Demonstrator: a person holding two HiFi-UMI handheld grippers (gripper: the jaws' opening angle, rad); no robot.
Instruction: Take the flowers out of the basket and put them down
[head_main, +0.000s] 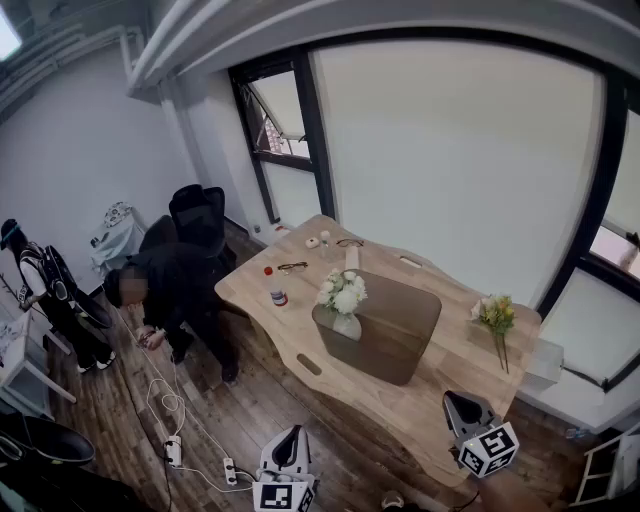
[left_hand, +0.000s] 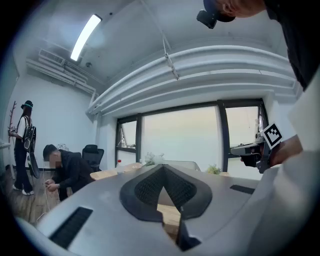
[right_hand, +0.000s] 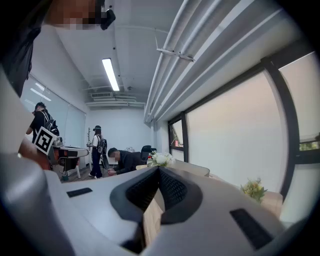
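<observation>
Left claw (head_main: 287, 447) off table's (head_main: 400, 400) near edge, right claw (head_main: 457, 406) over it, both shut empty; bare wood ahead, white flowers (head_main: 343, 292) well apart mid-table.

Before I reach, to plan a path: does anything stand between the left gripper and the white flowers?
Nothing visible does. Only bare tabletop lies between the left gripper and the white flowers; the bottle stands off to their left.

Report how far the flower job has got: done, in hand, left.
Done: a yellow bunch lies flat on the table, right of the brown basket, apparently already taken out. In hand: nothing; the left gripper and right gripper are shut and empty, near the table's near edge. Left: the white flowers stand at the basket's left side, not yet taken out.
</observation>
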